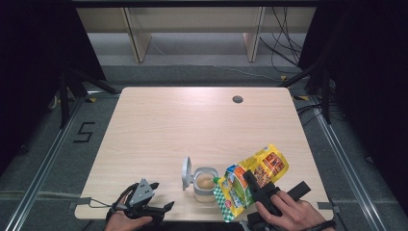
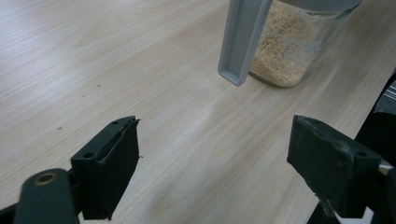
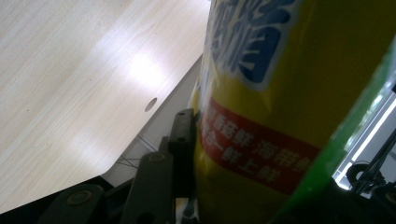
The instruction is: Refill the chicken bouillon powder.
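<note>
The right claw (image 1: 253,185) grips a yellow seasoning pouch (image 1: 255,175) around its middle, its jaws pressing both sides as the right gripper view shows the printed bag wedged against one black jaw. The pouch lies tilted, its mouth at about nine o'clock from the claw and dipping over the open jar (image 1: 205,183), a pose that looks meant for tipping more powder in. The jar sits near the worktop's (image 1: 192,125) front edge, roughly at six o'clock on the surface, already holding some tan granules (image 2: 280,51). Its grey flip lid (image 1: 186,173) stands swung up on the nine o'clock side, away from the pouch, so the opening stays clear. The left claw (image 1: 156,192) hangs wide with nothing between its jaws, low over the worktop at about eight o'clock from the jar, probably ready to steady the jar or close the lid.
</note>
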The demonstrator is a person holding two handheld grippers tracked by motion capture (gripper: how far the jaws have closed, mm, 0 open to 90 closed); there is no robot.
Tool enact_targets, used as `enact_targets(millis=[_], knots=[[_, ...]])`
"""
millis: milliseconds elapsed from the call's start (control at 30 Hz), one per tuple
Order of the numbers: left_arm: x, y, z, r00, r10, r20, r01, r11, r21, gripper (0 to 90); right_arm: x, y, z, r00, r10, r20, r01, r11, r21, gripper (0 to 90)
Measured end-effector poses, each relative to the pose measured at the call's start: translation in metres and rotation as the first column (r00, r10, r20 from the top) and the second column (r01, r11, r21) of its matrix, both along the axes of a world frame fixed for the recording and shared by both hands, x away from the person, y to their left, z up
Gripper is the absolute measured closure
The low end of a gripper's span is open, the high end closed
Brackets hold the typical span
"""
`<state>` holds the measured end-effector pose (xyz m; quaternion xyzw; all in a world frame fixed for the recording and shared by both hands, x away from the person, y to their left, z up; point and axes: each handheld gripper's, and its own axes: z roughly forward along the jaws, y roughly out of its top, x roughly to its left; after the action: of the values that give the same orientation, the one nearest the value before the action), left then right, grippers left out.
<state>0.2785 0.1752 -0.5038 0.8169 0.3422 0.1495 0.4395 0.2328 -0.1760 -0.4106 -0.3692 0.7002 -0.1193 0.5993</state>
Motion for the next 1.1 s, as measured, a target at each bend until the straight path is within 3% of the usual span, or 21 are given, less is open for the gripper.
enact_targets(millis=[567,767,933,1100], knots=[[0.0,0.0002,0.0001,1.0,0.0,0.0,0.0,1.0,0.002,16.0,0.0012,-0.0025,-0.0021,1.0,-0.002,-0.002,0.002,1.0,0.024,67.9],[-0.0001,0.0009,0.0009,1.0,-0.002,-0.003,0.002,0.9999,0.012,16.0,0.0016,-0.0009,-0.0016,0.9999,0.013,0.011,-0.013,0.998,0.062,67.9],[0.0,-0.0001,0.0001,1.0,0.004,0.0,-0.004,1.0,-0.005,16.0,0.0025,-0.0005,-0.0041,0.9998,0.018,0.007,-0.019,0.996,0.085,67.9],[0.0008,0.0024,0.0017,1.0,0.003,0.007,-0.003,0.9998,0.02,16.0,0.004,-0.0008,-0.0083,0.9997,0.019,-0.015,-0.017,0.995,0.093,67.9]])
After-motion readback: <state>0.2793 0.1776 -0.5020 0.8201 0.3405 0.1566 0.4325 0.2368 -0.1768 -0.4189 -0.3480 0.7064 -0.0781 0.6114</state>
